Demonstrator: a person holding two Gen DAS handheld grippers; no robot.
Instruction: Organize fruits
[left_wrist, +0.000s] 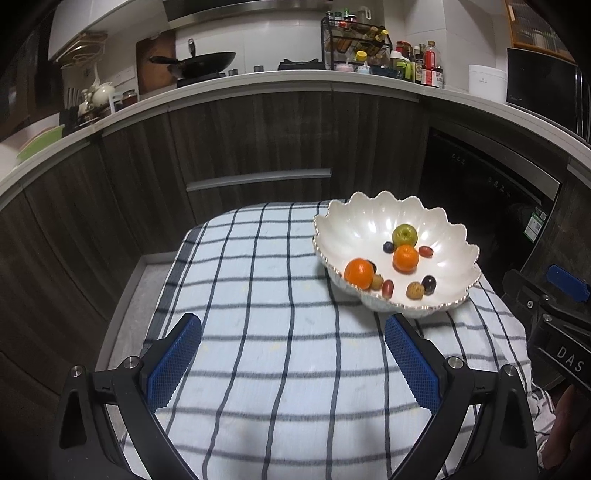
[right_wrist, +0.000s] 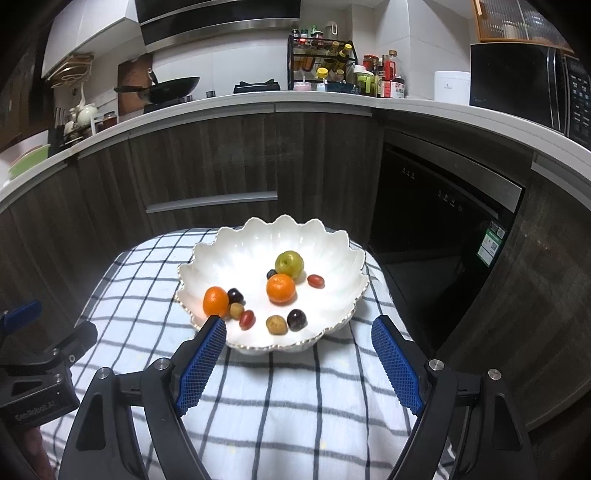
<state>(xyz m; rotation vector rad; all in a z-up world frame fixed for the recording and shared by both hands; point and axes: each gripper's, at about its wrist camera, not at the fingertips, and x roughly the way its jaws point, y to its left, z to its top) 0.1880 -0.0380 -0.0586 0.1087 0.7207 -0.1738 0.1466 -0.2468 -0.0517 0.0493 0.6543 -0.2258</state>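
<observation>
So the fruit all sits in the scalloped white bowl (right_wrist: 273, 243) on the checked cloth (right_wrist: 288, 406): two oranges, one mid-bowl (right_wrist: 281, 288) and one against the left rim (right_wrist: 215, 302), a green apple (right_wrist: 289, 264) behind the middle orange, plus a scatter of small stuff like the dark grape (right_wrist: 296, 319) and a yellowish little one (right_wrist: 276, 324) near the front. I can't spot any fruit lying on the cloth, so my guess is the job is basically wrapped up, or it's down to tidying inside the bowl.

Right gripper (right_wrist: 299, 332) hangs just in front of the bowl's near rim, jaws spread wide, nothing between them. Left gripper (left_wrist: 291, 332) is over bare cloth off to the bowl's left, also wide open and empty.

If another grab is coming, I'd go for the rim-side orange first: it's closest to the right gripper's left finger and looks easy to knock over the edge. Come in from above, straddle it clean, and don't nudge the bowl, since cloth underneath probably lets it slide. The tiny round ones will roll, so close slowly.
</observation>
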